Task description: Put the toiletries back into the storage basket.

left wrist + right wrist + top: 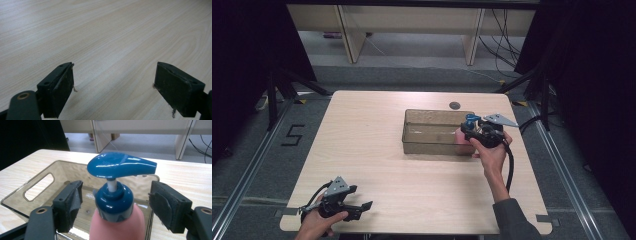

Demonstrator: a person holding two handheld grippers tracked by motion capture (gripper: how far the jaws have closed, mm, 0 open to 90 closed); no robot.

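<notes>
1. In the right gripper view the right gripper (115,205) has its jaws set wide apart, one on each side of the blue collar of a pump bottle (117,220). There is a clear gap on both sides, so neither pad touches it and nothing is gripped.
2. The bottle stands upright with its long axis vertical. It has a pink body, a white stem and a blue pump head (121,166) on top. The spout lies level and points to the right of that view.
3. The bottle is at the near right end of a clear smoky bin (32,195). Whether its base is inside the bin or just outside the wall, I cannot tell.
4. The bin (432,131) sits right of centre on the pale wooden table (362,145), with a slot handle in one end wall. The right gripper (477,132) is at its right end.
5. The left gripper (113,87) has its jaws wide open over bare wood and holds nothing.
6. In the high view the left gripper (357,207) is at the near left corner of the table, well apart from the bin.
7. A small dark round disc (454,105) lies on the table just beyond the bin.
</notes>
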